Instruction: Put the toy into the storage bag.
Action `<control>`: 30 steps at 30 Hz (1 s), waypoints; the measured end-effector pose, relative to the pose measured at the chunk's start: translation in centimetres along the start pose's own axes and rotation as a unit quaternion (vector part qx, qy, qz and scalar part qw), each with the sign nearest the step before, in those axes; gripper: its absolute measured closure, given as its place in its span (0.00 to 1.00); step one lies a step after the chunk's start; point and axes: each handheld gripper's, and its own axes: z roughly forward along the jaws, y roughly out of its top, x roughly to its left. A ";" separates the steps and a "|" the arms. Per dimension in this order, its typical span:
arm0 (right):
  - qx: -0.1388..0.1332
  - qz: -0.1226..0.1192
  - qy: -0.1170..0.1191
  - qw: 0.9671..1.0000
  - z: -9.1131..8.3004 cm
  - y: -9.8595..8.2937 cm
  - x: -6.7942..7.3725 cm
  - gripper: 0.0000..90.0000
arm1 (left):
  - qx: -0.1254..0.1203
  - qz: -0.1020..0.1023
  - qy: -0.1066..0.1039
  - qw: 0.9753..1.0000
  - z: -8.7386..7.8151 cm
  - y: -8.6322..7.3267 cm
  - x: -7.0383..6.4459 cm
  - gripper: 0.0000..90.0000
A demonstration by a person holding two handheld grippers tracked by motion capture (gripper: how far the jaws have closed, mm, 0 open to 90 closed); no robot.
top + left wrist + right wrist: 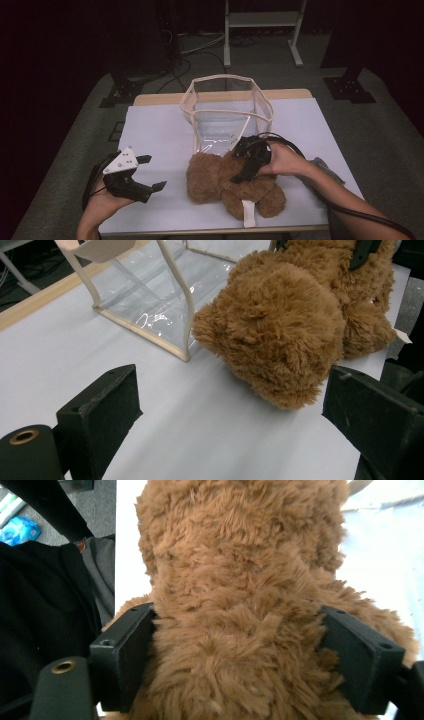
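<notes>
The brown teddy bear (232, 182) lies on its side on the white desk (160, 130), near the front edge and right of the middle, with its round head toward the left. The right gripper (250, 162) comes down on it from above, its jaws set against the two sides of the bear's body; in the right gripper view the black jaw blocks press into the plush on either side, so this gripper is pinching the bear (240, 610). The left gripper (150, 172) hovers just left of the bear's head, apart from it, its jaws spread wide with nothing between them. In the left gripper view the head (280, 335) fills the space ahead of the right-hand jaw without touching it.

A white fabric tag (248, 212) sticks out from under the bear toward the front of the desk; no writing on it can be read.

The bear's fur is long, shaggy and matted, in a warm mid-brown. Just behind it stands a clear plastic bag (227, 112) with cream fabric trim along its edges, box-shaped and open at the top; its near bottom edge lies close to the bear's head. The bag's film is glossy and catches light. The desk top is smooth and matte white, with a pale wooden strip along its far edge.
</notes>
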 end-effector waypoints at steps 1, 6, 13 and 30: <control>0.002 0.001 0.002 1.000 0.1 -0.1 0.0 0.20 | 0.001 -0.001 -0.001 1.000 0.0 0.0 0.0 0.08; 0.005 0.008 0.007 1.000 0.4 -0.4 -0.1 0.18 | 0.004 -0.001 -0.003 1.000 0.2 -0.1 0.1 0.08; 0.021 0.009 0.002 1.000 1.2 -0.5 0.2 0.14 | 0.001 0.000 -0.002 1.000 0.0 -0.1 0.1 0.08; 0.016 0.000 -0.024 1.000 1.8 -1.4 0.8 0.21 | 0.004 -0.003 -0.003 1.000 0.2 -0.2 0.0 0.08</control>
